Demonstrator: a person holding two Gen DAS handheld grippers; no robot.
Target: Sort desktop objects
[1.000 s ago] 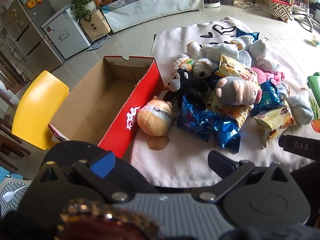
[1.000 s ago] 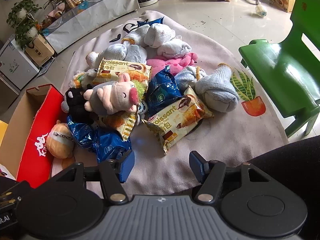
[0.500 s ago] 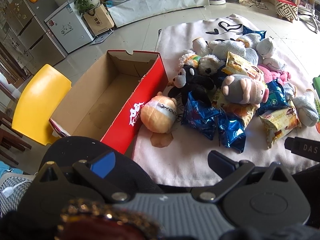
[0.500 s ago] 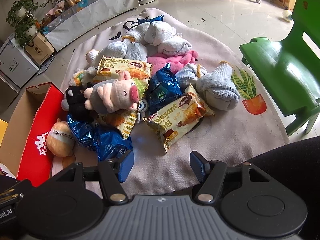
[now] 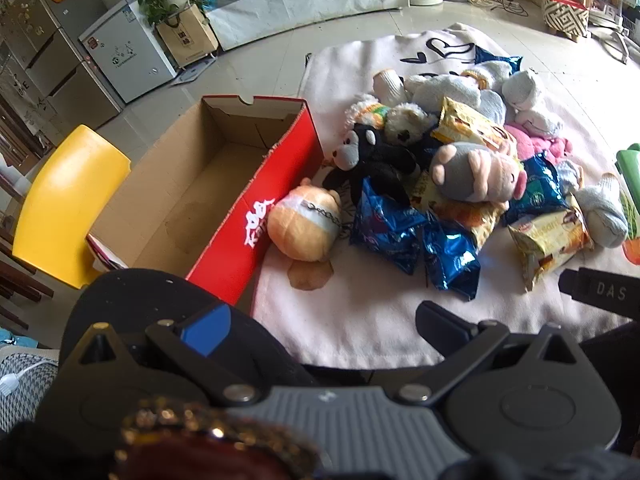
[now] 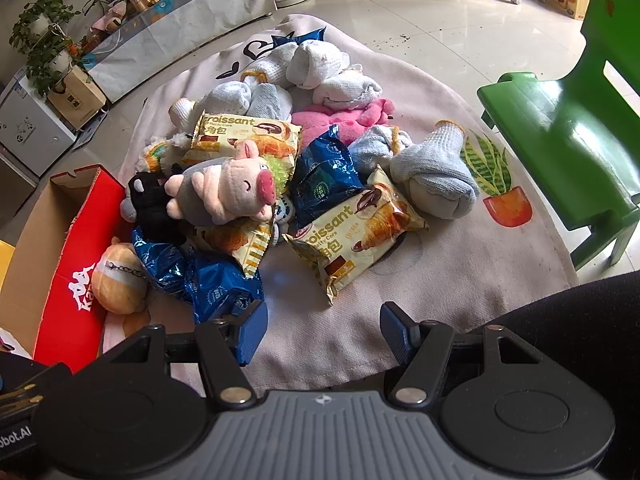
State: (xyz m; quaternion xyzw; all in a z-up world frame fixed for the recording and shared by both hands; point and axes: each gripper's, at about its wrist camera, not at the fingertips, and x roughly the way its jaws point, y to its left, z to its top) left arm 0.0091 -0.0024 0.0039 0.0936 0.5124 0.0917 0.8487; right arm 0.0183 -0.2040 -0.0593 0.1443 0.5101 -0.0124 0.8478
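A pile of plush toys, snack bags and rolled socks lies on a pale mat [image 6: 448, 276]. In it are a grey-and-pink pig plush [image 6: 228, 196], a black monkey plush [image 5: 376, 156], blue snack bags [image 5: 416, 240], a croissant bag [image 6: 356, 232] and a light blue sock [image 6: 436, 184]. A round orange plush [image 5: 304, 228] rests against the open red cardboard box [image 5: 272, 200], which holds nothing visible. My left gripper [image 5: 320, 324] hovers open over the mat's near edge. My right gripper [image 6: 324, 328] is also open, just short of the blue bags, with nothing between its fingers.
A green plastic chair [image 6: 568, 132] stands right of the mat, a yellow chair [image 5: 60, 200] left of the box. A person's dark-clothed leg [image 5: 160, 308] sits beside the box's near end. A small white fridge [image 5: 124, 60] and potted plants stand at the back left.
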